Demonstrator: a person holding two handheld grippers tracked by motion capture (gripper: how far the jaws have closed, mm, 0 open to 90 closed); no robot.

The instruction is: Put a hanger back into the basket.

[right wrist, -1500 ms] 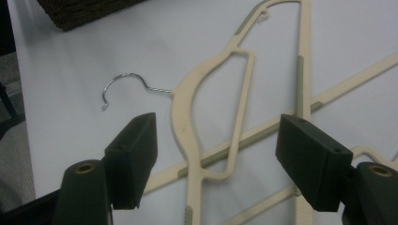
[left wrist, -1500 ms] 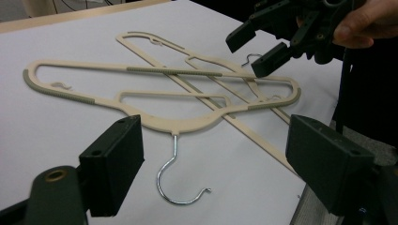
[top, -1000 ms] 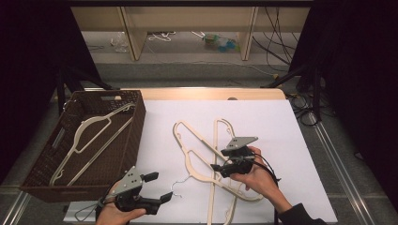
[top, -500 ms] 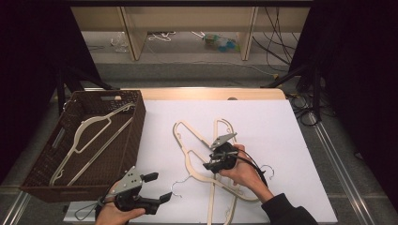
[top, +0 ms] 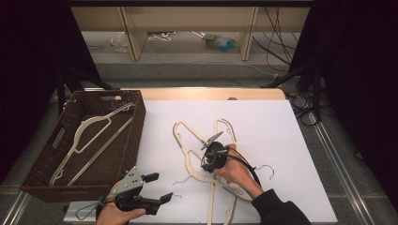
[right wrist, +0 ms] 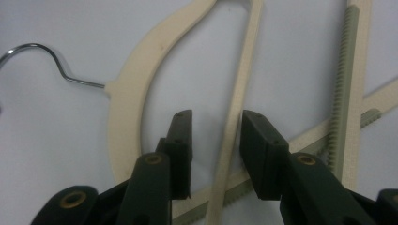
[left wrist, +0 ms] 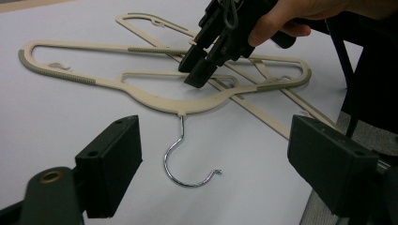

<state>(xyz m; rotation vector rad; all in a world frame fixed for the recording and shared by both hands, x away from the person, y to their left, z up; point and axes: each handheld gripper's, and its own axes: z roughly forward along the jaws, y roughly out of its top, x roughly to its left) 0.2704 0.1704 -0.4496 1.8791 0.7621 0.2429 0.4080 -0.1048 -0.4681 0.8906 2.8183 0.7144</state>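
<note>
Closing right gripper (right wrist: 213,140) straddles thin bar of cream hanger (right wrist: 126,117), pads not touching yet; left gripper (left wrist: 211,154) gapes wide near chrome hook (left wrist: 180,159).

No writing, label, brand mark, number or sign can be read in any of the views. The cream plastic hangers (top: 202,154) carry none on their visible faces, nor do the dark brown woven basket (top: 44,161) or the white worktop (top: 281,136). The packaging on the floor beyond the worktop is too small and blurred to read.
</note>
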